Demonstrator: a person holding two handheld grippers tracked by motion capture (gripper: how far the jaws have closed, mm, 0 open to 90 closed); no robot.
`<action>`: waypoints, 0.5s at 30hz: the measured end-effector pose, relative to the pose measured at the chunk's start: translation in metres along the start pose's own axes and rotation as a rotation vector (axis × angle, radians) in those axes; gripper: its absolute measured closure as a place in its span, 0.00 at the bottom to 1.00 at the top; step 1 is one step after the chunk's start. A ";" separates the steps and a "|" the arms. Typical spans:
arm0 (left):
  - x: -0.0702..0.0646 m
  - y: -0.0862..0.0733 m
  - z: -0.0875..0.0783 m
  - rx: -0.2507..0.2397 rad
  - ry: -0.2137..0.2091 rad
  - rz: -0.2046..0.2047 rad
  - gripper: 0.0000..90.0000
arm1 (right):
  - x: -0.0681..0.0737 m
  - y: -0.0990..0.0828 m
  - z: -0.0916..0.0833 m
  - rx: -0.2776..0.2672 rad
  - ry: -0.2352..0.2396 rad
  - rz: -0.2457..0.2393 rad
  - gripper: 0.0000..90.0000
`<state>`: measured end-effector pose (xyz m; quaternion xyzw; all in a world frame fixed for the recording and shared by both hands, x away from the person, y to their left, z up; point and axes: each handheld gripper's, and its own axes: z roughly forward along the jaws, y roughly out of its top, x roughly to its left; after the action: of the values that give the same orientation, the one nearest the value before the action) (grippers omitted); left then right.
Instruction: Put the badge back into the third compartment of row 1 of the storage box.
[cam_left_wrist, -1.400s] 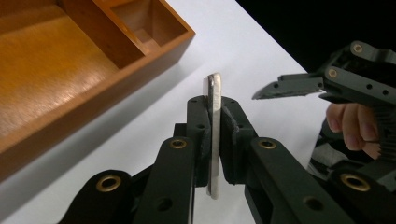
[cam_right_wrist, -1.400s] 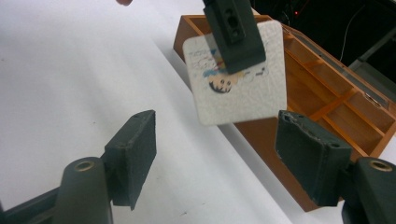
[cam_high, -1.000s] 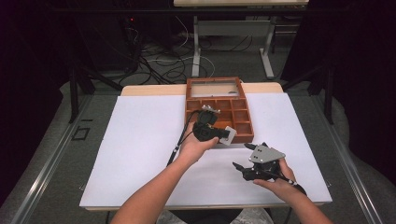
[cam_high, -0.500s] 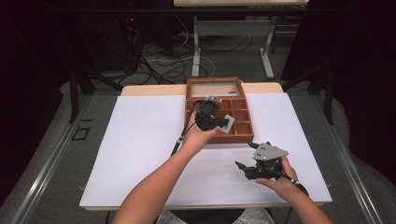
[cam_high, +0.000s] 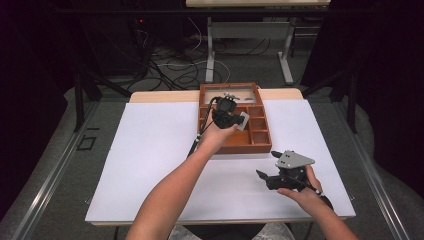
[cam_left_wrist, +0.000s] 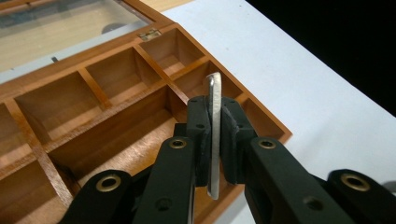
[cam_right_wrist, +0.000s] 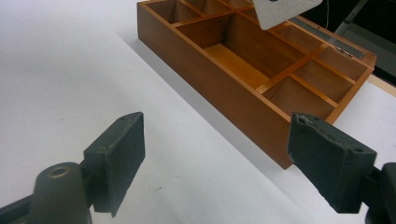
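My left gripper (cam_high: 226, 116) sits upper centre of the high view – clamped on a thin metal strip (cam_left_wrist: 214, 135) above the wooden compartment box (cam_high: 260, 145); my right gripper (cam_high: 270, 176), lower right, has just been opening – nothing between its jaws.

Compartment box (cam_high: 260, 140) on white sheet (cam_high: 150, 160), table's far middle.

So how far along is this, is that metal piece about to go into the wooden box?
Done: the left gripper is shut on a thin metal strip, lifted above the wooden box, whose glass lid lies open. In hand: the strip hangs over the box's compartments, which look empty. Left: setting it down in a compartment and letting go. The right gripper waits open over the white table, holding nothing.
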<state>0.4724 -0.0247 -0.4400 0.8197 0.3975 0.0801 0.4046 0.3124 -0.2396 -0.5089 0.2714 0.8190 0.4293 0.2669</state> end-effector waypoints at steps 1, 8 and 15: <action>0.001 0.002 0.001 0.002 0.003 0.000 0.94 | 0.000 0.000 0.000 -0.002 0.002 0.008 0.21; 0.007 0.010 0.009 -0.011 0.023 -0.006 0.94 | -0.002 -0.001 0.000 0.004 -0.009 0.013 0.21; 0.013 0.014 0.022 -0.032 0.063 -0.005 0.94 | -0.002 -0.003 -0.001 0.007 -0.009 0.028 0.21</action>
<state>0.4997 -0.0334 -0.4467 0.8090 0.4110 0.1114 0.4051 0.3125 -0.2430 -0.5100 0.2858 0.8155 0.4289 0.2635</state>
